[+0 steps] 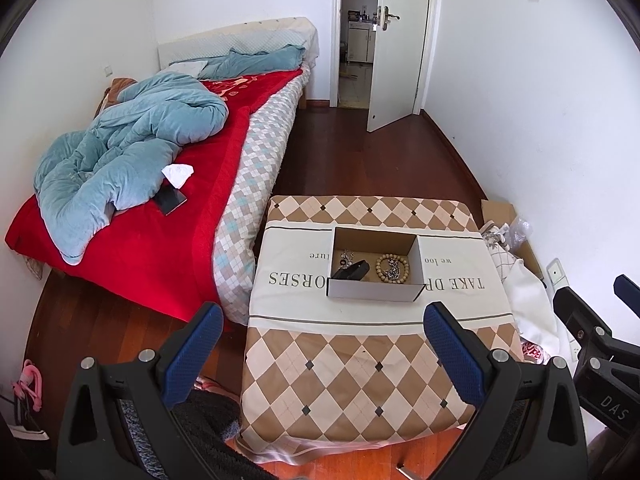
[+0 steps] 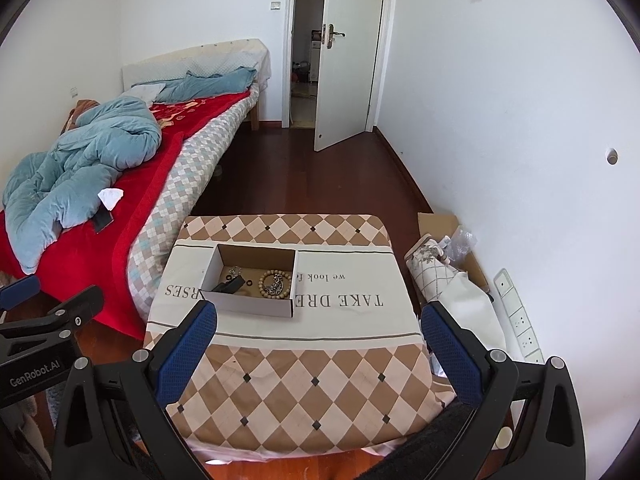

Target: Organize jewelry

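An open cardboard box (image 1: pixel 376 293) (image 2: pixel 248 306) sits on a small table covered with a checked cloth (image 1: pixel 360 368) (image 2: pixel 312 376). Inside lie a wooden bead bracelet (image 1: pixel 393 268) (image 2: pixel 274 281) with a silver chain in its ring, a black item (image 1: pixel 352 270) (image 2: pixel 229 285) and small silver pieces (image 1: pixel 346 257) (image 2: pixel 234 270). My left gripper (image 1: pixel 323 354) is open and empty, above the table's near edge, short of the box. My right gripper (image 2: pixel 318 352) is open and empty, to the right and short of the box.
A bed (image 1: pixel 168 216) with a red blanket and blue duvet stands left of the table. Cardboard, bags and a power strip (image 2: pixel 520 320) lie along the right wall. An open door (image 1: pixel 396 44) is at the far end across dark wood floor.
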